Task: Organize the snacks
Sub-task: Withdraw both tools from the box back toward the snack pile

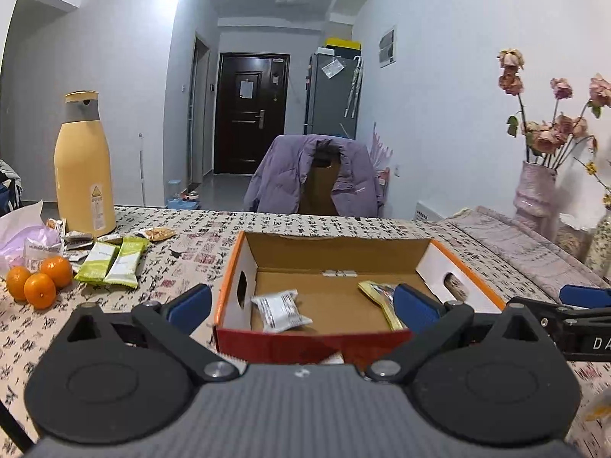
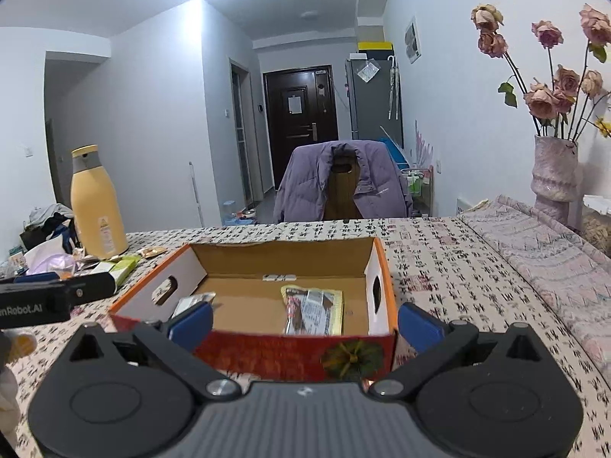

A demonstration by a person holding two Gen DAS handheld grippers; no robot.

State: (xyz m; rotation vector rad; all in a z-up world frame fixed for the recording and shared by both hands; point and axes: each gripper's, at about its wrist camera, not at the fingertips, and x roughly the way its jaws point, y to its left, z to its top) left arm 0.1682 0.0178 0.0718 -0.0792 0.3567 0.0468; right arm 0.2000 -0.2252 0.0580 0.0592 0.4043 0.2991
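Both my tools, left [image 1: 301, 305] and right [image 2: 303, 318], hang spread and empty before the box [image 1: 235, 267], which holds two packets. Next: fetch the green bars [image 1: 114, 263] at ten o'clock on the bench [image 1: 198, 244].

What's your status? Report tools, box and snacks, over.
Left tool and right tool open, empty. Box holds white packet and yellow packet. Green bars on table, beside oranges. Nothing blocking.
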